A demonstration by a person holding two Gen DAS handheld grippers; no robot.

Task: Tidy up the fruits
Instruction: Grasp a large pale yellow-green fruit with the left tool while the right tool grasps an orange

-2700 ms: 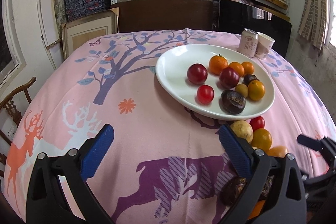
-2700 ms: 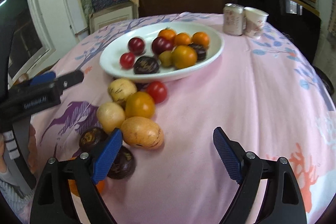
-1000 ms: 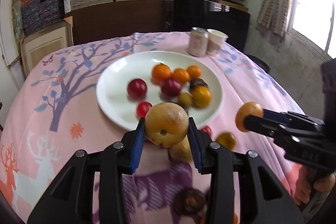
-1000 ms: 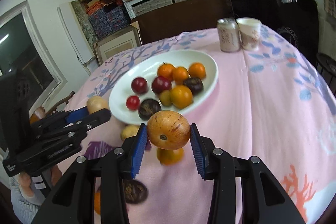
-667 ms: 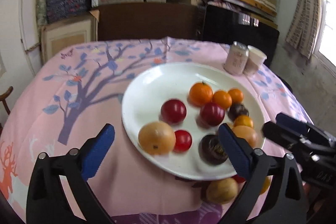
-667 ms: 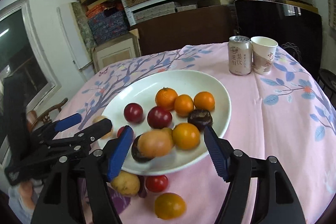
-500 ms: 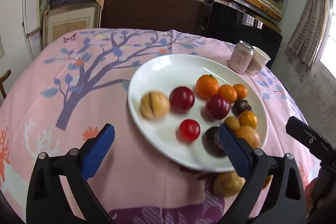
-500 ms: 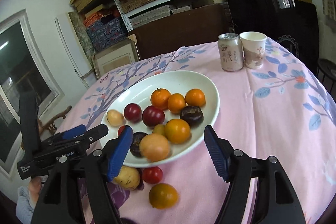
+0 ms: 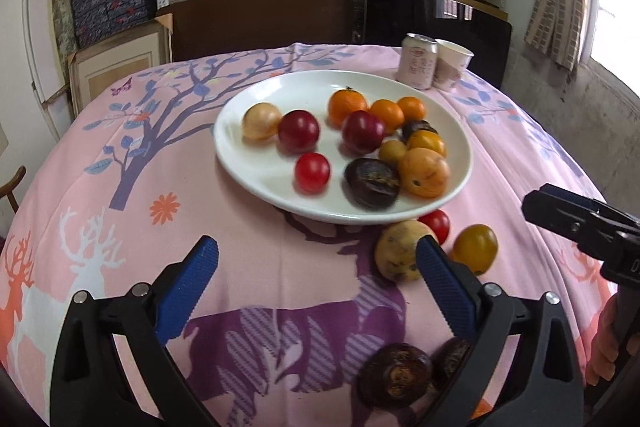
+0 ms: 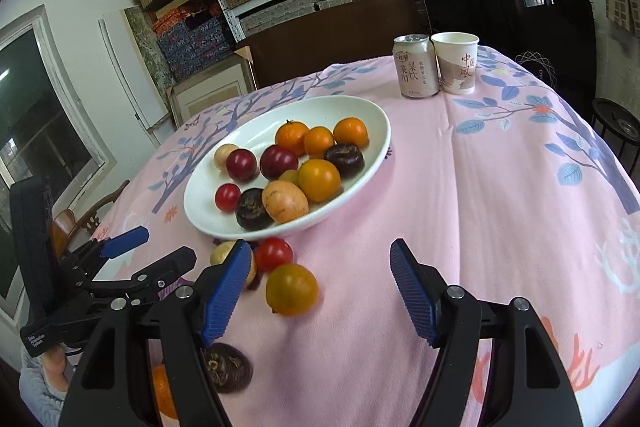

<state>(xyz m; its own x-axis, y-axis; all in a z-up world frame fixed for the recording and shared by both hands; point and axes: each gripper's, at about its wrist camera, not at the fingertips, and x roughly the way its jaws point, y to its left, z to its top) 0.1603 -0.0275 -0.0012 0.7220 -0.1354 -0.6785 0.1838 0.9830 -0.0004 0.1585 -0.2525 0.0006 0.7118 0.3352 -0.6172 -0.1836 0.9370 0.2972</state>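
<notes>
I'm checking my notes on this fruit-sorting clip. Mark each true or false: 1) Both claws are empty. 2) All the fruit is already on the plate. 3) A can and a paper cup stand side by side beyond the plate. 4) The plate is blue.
1) True: the left claw and right claw are open, holding nothing.
2) False: an orange-yellow fruit, among others, lies on the tablecloth.
3) True: can, paper cup.
4) False: the plate is white.

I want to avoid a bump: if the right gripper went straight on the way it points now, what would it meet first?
Probably bare pink tablecloth; the open right gripper aims down right of the orange-yellow fruit, with the white plate farther left. Depth is uncertain.
</notes>
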